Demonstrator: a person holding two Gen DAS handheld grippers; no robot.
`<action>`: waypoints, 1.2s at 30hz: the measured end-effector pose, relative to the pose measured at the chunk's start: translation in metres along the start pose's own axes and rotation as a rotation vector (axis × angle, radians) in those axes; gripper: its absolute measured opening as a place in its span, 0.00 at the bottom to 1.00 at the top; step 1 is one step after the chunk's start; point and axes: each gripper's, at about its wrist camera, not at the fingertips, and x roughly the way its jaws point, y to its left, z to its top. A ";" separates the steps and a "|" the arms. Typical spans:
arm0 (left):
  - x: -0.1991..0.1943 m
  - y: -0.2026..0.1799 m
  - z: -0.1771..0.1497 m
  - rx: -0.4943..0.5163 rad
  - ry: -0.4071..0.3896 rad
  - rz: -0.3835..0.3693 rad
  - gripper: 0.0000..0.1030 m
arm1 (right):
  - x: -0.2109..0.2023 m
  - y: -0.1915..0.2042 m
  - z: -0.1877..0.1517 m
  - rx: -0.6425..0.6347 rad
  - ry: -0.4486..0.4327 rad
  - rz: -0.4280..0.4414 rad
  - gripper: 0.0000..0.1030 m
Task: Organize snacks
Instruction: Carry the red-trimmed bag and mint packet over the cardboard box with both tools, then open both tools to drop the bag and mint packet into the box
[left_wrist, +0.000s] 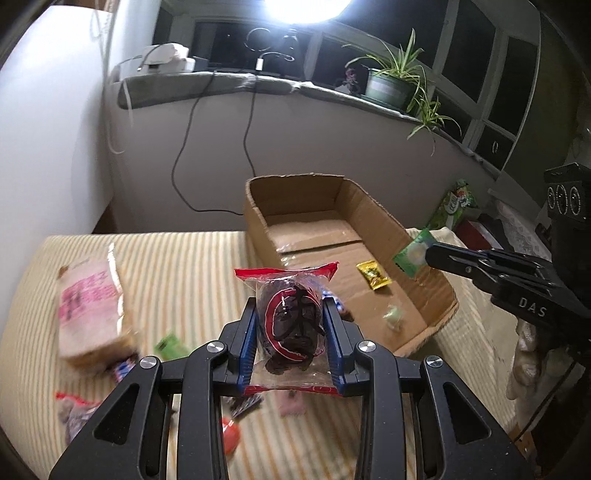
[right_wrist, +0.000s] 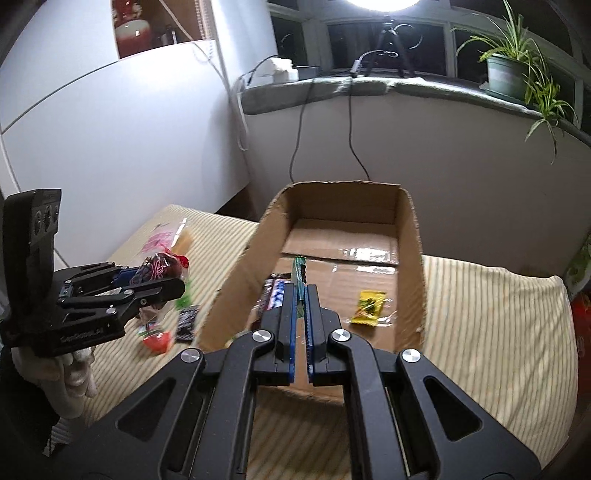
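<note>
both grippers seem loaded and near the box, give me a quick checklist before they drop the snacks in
1. Left gripper shut on the red-edged dark snack pack: ok.
2. Right gripper shut on the thin green packet: ok.
3. Cardboard box open on top, bare floor left: ok.
4. Green packet over the box: ok, judging by the right wrist view.
5. Dark snack pack over the box: not ok, it looks short of the near wall.
6. Grippers apart from each other: ok.
</note>
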 end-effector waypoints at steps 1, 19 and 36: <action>0.003 -0.002 0.003 0.004 0.001 -0.004 0.30 | 0.002 -0.003 0.001 0.002 0.000 -0.003 0.04; 0.056 -0.034 0.035 0.063 0.047 -0.049 0.30 | 0.049 -0.042 0.024 0.024 0.033 -0.034 0.04; 0.075 -0.041 0.038 0.080 0.086 -0.062 0.32 | 0.066 -0.057 0.025 0.039 0.065 -0.042 0.04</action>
